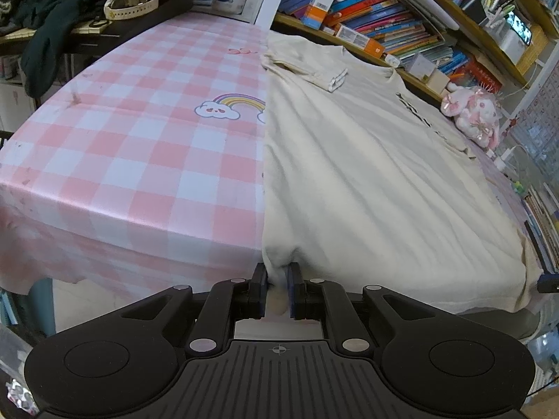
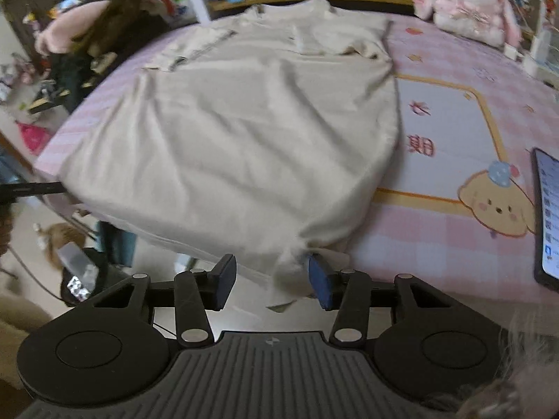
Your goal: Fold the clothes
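- The shirt (image 1: 367, 174), cream and short-sleeved, lies spread flat on the table (image 1: 139, 146), collar at the far side and hem hanging a little over the near edge.
- Both long sides look already turned in: one sleeve (image 1: 314, 70) lies folded onto the body, and in the left wrist view the shirt's side edge runs as a straight line.
- The left tongs (image 1: 277, 279) are closed on the near hem corner; cloth is bunched between the two blue pads.
- The right tongs (image 2: 272, 279) are spread wide around the other hem corner. One pad (image 2: 319, 279) touches the cloth, the other stands apart, so nothing is pinched there.
- My reading: the side folds are done and the step in hand is taking hold of the hem for the fold toward the collar.
- Next, the right tongs need to close on that corner; then both should lift evenly and carry the hem up to the collar (image 2: 290, 8), keeping the edge taut so the sides stay folded.
- A phone (image 2: 546, 216) lies near the table's right edge, and a plush rabbit (image 2: 468, 0) sits at the far right corner; both are apart from the shirt.
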Available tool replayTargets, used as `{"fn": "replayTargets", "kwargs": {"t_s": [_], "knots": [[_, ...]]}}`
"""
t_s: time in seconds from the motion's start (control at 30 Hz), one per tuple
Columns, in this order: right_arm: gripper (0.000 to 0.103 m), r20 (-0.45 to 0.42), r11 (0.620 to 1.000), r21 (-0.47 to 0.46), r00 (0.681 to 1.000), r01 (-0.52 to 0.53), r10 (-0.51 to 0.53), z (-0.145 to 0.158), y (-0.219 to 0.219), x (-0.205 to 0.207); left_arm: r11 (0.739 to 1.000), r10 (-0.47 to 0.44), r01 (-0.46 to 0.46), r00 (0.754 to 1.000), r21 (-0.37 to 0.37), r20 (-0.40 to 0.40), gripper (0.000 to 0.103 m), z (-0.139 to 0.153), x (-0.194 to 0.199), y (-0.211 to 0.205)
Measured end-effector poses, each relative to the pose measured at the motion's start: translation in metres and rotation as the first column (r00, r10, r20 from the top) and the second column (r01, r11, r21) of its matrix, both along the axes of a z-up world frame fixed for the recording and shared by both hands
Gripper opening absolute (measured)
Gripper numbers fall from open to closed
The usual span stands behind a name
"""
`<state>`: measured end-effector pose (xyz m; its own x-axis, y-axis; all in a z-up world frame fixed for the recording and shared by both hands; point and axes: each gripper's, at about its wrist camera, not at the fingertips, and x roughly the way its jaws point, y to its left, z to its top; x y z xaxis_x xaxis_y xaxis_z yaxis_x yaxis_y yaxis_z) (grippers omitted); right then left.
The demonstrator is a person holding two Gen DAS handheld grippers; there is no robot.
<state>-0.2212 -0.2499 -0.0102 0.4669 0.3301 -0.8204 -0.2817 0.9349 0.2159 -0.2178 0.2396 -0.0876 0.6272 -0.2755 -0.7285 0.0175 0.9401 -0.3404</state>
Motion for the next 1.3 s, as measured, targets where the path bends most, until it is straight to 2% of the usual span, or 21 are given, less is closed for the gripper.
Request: {"fn": "replayTargets", "kwargs": {"t_s": [0.13, 0.23, 0.3, 0.4, 0.5, 0.57, 0.63, 0.7, 0.87, 1.0, 1.03, 1.1, 1.17, 1.23, 1.3], "knots": [[0.046, 0.026, 0.993, -0.119, 1.000, 0.015, -0.012, 0.001, -0.002, -0.003, 1.000, 0.001, -0.001, 1.000, -0.007, -0.001, 0.011, 0.000, 0.000, 0.003], [0.057, 0.066, 0.988, -0.153, 0.997, -0.019, 0.029, 0.007, -0.004, -0.003, 1.000, -0.001, 0.001, 1.000, -0.009, -0.004, 0.011, -0.001, 0.002, 0.002], [0.057, 0.068, 0.982, -0.174, 0.993, -0.078, 0.091, 0.008, 0.001, 0.003, 1.000, -0.006, 0.006, 1.000, -0.008, -0.008, 0.011, -0.002, 0.003, 0.001], [0.053, 0.024, 0.970, -0.172, 0.984, -0.170, 0.177, 0.001, 0.010, 0.016, 1.000, -0.004, 0.004, 1.000, -0.014, -0.008, 0.011, -0.003, 0.002, 0.002], [0.046, -0.075, 0.963, -0.146, 0.973, -0.226, 0.217, -0.005, 0.016, 0.020, 1.000, 0.001, -0.001, 1.000, -0.018, -0.002, 0.011, -0.002, 0.001, 0.003], [0.044, -0.159, 0.953, -0.105, 0.950, -0.286, 0.268, -0.004, 0.015, 0.015, 1.000, 0.005, -0.005, 1.000, -0.020, 0.002, 0.011, -0.001, 0.000, 0.004], [0.044, -0.181, 0.942, -0.082, 0.934, -0.325, 0.307, 0.000, 0.011, 0.007, 1.000, 0.011, -0.011, 1.000, -0.024, 0.006, 0.011, 0.000, -0.001, 0.005], [0.043, -0.182, 0.947, -0.087, 0.940, -0.308, 0.289, 0.006, 0.003, 0.003, 1.000, 0.013, -0.013, 1.000, -0.027, 0.009, 0.011, 0.001, -0.001, 0.006], [0.044, -0.155, 0.964, -0.176, 0.973, -0.198, 0.172, 0.004, -0.012, 0.008, 1.000, 0.012, -0.012, 1.000, -0.026, 0.011, 0.012, 0.002, -0.002, 0.008], [0.048, -0.144, 0.973, -0.145, 0.977, -0.179, 0.158, -0.002, -0.015, 0.012, 1.000, 0.015, -0.015, 1.000, -0.023, 0.009, 0.014, 0.003, -0.002, 0.010], [0.047, -0.144, 0.974, -0.142, 0.977, -0.175, 0.154, -0.005, -0.015, 0.013, 1.000, 0.015, -0.015, 1.000, -0.022, 0.009, 0.014, 0.003, -0.002, 0.010], [0.037, -0.144, 0.977, -0.153, 0.982, -0.147, 0.125, -0.012, -0.019, 0.015, 1.000, 0.016, -0.016, 1.000, -0.018, 0.007, 0.014, 0.003, -0.002, 0.011], [0.014, -0.155, 0.981, -0.159, 0.984, -0.108, 0.083, -0.016, -0.024, 0.016, 1.000, 0.016, -0.016, 1.000, -0.012, 0.008, 0.014, 0.003, -0.003, 0.011], [0.007, -0.163, 0.984, -0.165, 0.986, -0.065, 0.038, -0.020, -0.030, 0.016, 1.000, 0.007, -0.006, 1.000, -0.003, 0.024, 0.010, 0.007, -0.005, 0.008], [0.006, -0.166, 0.990, -0.135, 0.984, 0.036, -0.059, -0.015, -0.043, 0.016, 1.000, -0.012, 0.012, 0.999, 0.004, 0.040, 0.010, 0.010, -0.008, 0.004]]}}
